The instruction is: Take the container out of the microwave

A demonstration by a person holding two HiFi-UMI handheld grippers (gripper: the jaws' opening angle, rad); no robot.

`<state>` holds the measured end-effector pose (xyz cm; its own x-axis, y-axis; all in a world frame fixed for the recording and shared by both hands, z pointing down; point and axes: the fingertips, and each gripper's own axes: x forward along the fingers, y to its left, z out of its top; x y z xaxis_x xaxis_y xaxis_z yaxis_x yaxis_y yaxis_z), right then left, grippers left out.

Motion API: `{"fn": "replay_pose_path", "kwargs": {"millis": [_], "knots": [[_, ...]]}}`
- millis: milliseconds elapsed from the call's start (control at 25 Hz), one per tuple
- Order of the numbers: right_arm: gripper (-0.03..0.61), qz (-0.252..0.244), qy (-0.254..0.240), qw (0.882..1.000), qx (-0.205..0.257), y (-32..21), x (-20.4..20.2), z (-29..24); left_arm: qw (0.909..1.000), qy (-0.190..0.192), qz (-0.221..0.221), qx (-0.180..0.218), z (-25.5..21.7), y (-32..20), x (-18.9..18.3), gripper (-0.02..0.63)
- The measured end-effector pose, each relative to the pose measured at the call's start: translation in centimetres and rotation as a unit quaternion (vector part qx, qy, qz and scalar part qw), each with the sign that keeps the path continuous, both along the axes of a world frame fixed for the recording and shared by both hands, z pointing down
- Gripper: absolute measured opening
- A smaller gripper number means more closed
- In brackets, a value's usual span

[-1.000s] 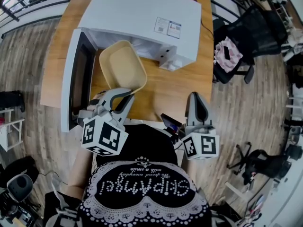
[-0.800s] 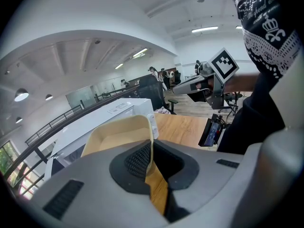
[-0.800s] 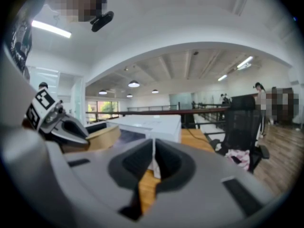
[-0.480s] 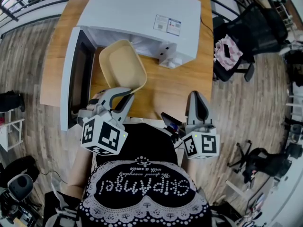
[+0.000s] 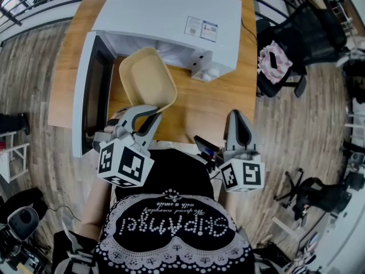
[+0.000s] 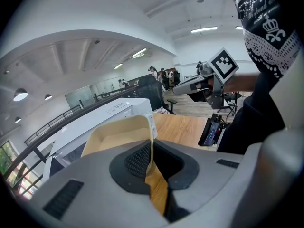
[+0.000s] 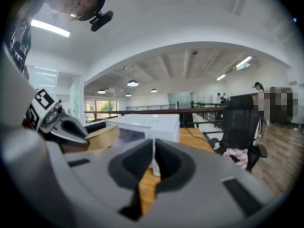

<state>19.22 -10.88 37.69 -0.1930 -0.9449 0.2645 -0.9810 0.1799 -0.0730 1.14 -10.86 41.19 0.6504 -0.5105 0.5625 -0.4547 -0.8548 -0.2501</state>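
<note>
The beige container (image 5: pixel 147 81) hangs over the wooden table (image 5: pixel 211 104) just in front of the white microwave (image 5: pixel 171 16), whose door (image 5: pixel 91 90) stands swung open to the left. My left gripper (image 5: pixel 147 112) is shut on the container's near rim; in the left gripper view the thin beige wall (image 6: pixel 121 132) runs between the jaws of this gripper (image 6: pixel 151 158). My right gripper (image 5: pixel 237 119) hovers at the table's front edge, to the right, shut with nothing in it. Its jaws (image 7: pixel 153 163) meet in the right gripper view, with the microwave (image 7: pixel 147 122) beyond.
A black office chair (image 5: pixel 279 61) with a pink cloth on it stands right of the table. A small dark device (image 5: pixel 206 150) sits near the person's waist between the grippers. Bare tabletop lies right of the container. Railings border the wooden floor at the back.
</note>
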Motion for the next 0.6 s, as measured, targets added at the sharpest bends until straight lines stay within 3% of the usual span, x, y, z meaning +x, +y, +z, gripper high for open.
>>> {"fn": "replay_pose_path", "kwargs": {"millis": [600], "knots": [[0.038, -0.010, 0.009, 1.000, -0.008, -0.11, -0.44, 0.21, 1.0000, 0.001, -0.005, 0.002, -0.10, -0.17, -0.29, 0.041]]}}
